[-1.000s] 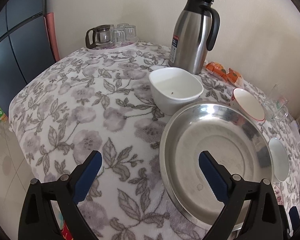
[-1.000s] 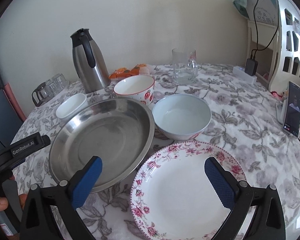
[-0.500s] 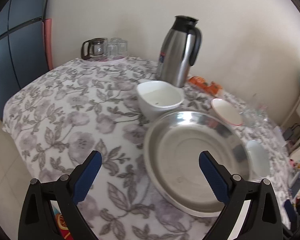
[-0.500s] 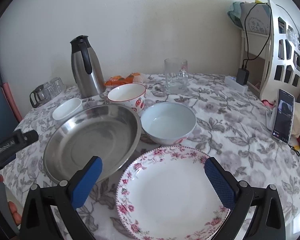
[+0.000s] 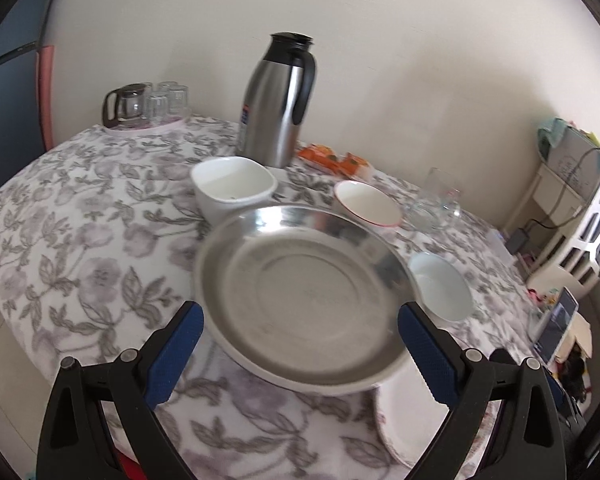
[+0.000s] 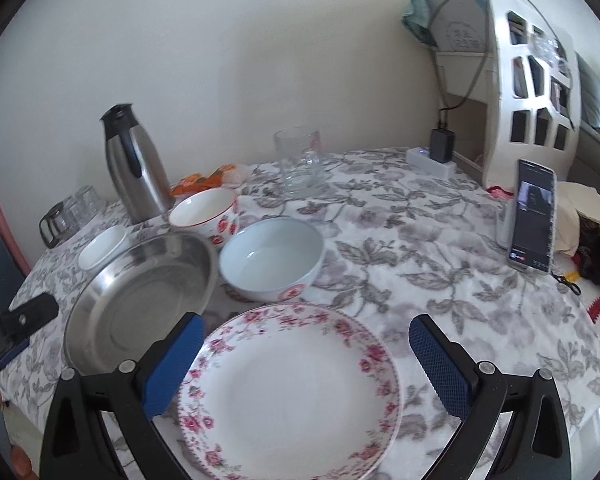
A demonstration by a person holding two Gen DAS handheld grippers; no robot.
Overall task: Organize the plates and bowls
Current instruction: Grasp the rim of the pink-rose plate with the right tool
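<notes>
Both grippers are spread wide, holding nothing. The right gripper (image 6: 300,344) hovers over a floral plate (image 6: 290,388) at the table's near edge. The left gripper (image 5: 298,332) frames a steel pan (image 5: 300,292). Beyond stand a pale blue bowl (image 6: 272,258), a rose-patterned bowl (image 6: 204,210), a white dish (image 5: 232,186), a thermos (image 5: 278,100) and a glass mug (image 6: 300,164).

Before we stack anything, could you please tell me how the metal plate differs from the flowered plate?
The metal plate is plain shiny steel with deep sides; the flowered plate is white, shallower, with pink flowers round its rim. The metal plate lies farther left, beside the square white bowl. Both are round, empty and upright.
</notes>
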